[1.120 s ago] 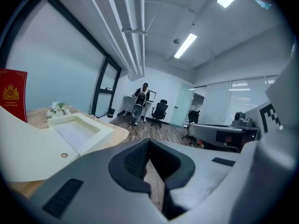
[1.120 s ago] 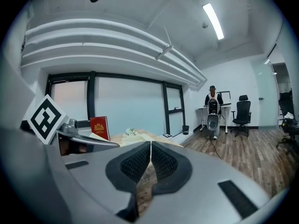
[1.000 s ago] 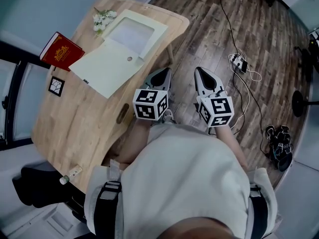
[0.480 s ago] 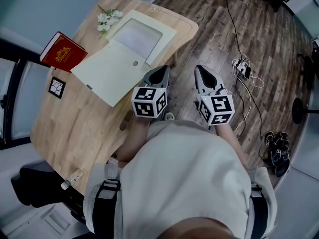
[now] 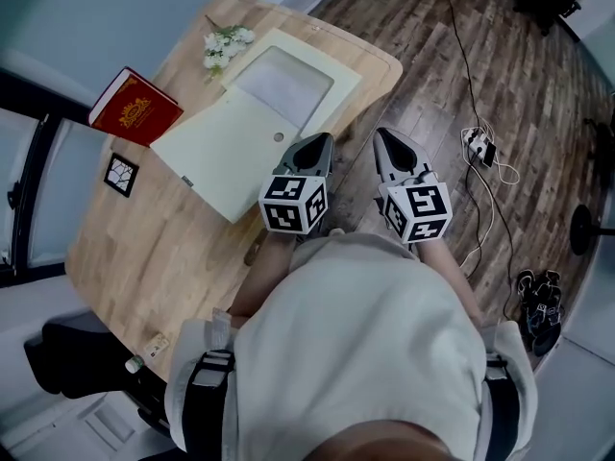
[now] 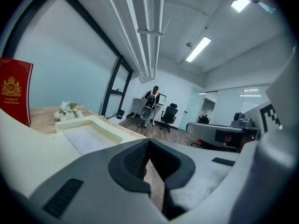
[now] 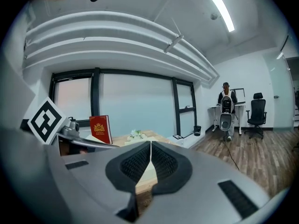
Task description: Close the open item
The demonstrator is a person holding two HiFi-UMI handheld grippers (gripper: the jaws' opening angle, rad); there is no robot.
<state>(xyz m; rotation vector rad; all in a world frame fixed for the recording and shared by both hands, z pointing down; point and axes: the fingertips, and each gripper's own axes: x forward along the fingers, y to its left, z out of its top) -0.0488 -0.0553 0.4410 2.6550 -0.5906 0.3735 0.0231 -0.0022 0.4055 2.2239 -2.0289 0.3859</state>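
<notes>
Cream box on a pale wood-grain table; red book (gold crest); white flowers; 1 black-and-white patterned card; dark brown plank floor.

We find no readable words or numbers anywhere.

- Red book on wooden table: gold crest on cover, gold print around it, too small for us to read. Same in both gripper views.
- Square marker card flat on table near book: black-and-white pattern only, no letters.
- Left cube on left gripper and right cube on right gripper: black-and-white square codes on faces, no text we can make out.
</notes>
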